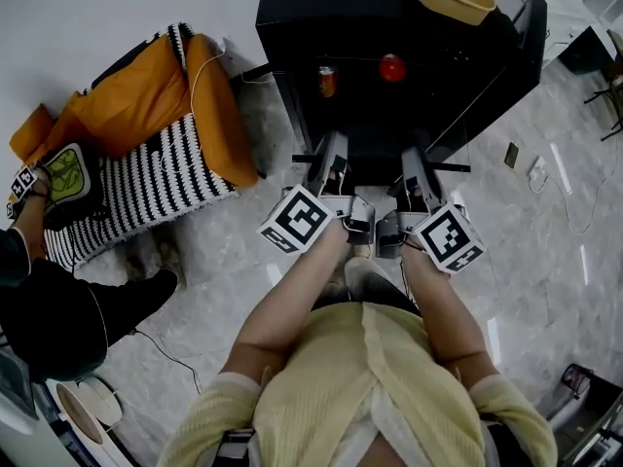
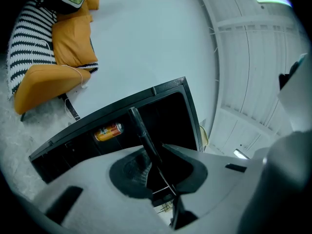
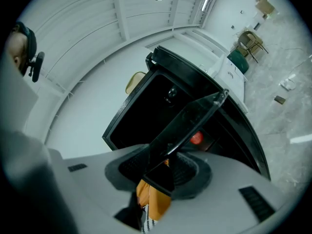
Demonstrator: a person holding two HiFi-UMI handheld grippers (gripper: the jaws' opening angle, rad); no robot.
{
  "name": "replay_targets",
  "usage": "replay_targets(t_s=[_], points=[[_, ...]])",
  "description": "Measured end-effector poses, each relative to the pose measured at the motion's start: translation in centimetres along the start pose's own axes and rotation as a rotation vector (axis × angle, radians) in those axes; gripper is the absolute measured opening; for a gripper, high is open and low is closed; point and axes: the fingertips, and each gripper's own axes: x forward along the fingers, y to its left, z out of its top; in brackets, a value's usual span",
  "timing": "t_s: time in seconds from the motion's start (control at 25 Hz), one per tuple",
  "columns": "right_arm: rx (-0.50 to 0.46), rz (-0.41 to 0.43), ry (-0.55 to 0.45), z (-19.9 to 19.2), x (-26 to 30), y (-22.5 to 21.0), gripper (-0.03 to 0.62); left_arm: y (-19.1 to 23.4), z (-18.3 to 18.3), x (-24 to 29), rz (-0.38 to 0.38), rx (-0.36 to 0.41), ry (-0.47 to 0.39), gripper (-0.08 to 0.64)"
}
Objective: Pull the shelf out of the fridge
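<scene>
Fridge (image 1: 292,27) holds orange can (image 1: 327,81), red round item (image 1: 392,67); left hand-held gripper (image 1: 329,168) and right hand-held gripper (image 1: 417,178) pinch its shelf (image 3: 190,116).

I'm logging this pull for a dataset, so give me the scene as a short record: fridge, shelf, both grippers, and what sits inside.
fridge: black, door open
shelf: dark flat panel at the fridge's front, gripped at two places
left gripper: shut on the shelf's edge
right gripper: shut on the shelf
inside fridge: orange can, red round item
nearby: orange and striped chair, left of the fridge in the head view
</scene>
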Motion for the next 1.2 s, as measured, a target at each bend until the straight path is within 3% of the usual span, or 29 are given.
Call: replay_targets(t_s=[1.2], points=[[-0.047,0.057,-0.025,0.9,-7.5,3.2,0.129,-4.9,-1.3,-6.6,-0.043,0.042,0.014,0.075]])
